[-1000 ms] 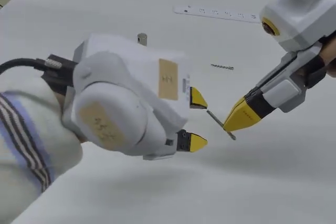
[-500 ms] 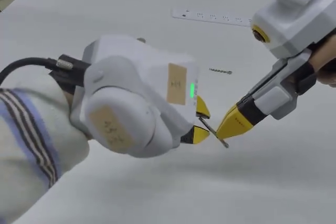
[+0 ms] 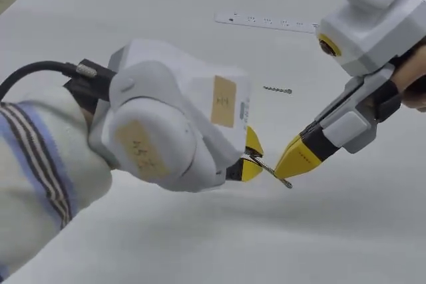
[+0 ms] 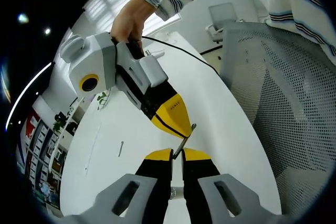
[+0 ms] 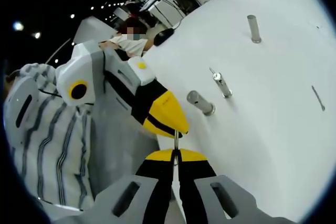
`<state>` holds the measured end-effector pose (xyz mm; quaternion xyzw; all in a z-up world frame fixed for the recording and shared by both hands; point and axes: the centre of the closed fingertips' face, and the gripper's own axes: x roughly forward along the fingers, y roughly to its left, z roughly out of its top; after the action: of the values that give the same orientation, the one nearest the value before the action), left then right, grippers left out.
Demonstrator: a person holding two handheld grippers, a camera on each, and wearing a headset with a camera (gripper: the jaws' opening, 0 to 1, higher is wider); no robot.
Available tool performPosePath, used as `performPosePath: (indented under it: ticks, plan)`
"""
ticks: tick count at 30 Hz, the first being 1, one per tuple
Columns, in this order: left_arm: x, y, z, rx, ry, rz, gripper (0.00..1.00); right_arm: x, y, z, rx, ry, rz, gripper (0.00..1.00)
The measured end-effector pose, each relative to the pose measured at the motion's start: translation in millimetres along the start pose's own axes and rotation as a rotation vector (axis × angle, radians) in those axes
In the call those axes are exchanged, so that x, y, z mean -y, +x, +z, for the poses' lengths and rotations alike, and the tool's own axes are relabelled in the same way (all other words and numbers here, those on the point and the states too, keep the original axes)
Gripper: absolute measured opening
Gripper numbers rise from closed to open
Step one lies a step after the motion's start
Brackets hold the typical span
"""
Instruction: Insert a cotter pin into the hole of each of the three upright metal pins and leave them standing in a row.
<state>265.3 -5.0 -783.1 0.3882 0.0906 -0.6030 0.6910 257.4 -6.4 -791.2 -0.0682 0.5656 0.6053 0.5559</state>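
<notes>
Mid-bench | L claw (image 3: 252, 158) & R claw (image 3: 287, 165) both pinch cotter pin (image 3: 269, 169) | spare pin (image 3: 277, 90), white strip (image 3: 266, 21) behind

Brightly, evenly lit from above; softly shadowed across the white table (image 3: 319, 231), lower right; fisheye-bent toward gripper-view edges.

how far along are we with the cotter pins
One metal pin looks fitted already. A cotter pin is in hand, pinched by both the left gripper and the right gripper. To do: the far bare pin and the near bare pin, with a spare cotter pin lying on the table.
</notes>
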Motion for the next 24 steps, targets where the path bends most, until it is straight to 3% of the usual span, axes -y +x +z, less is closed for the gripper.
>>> performPosePath:
  ticks: [9,18,24]
  plan:
    - [6.4,0.6,-3.1,-0.016,0.009,-0.031,0.02,0.0,1.1,-1.8,-0.011,-0.007,0.007,0.04]
    - [12.5,1.0,-6.1,-0.022,-0.052,-0.059,0.01,0.5,0.7,-1.8,-0.008,-0.039,0.013,0.04]
    - [16.2,1.6,-10.1,-0.025,-0.096,-0.075,0.00,2.3,0.4,0.1,0.023,-0.099,0.021,0.05]
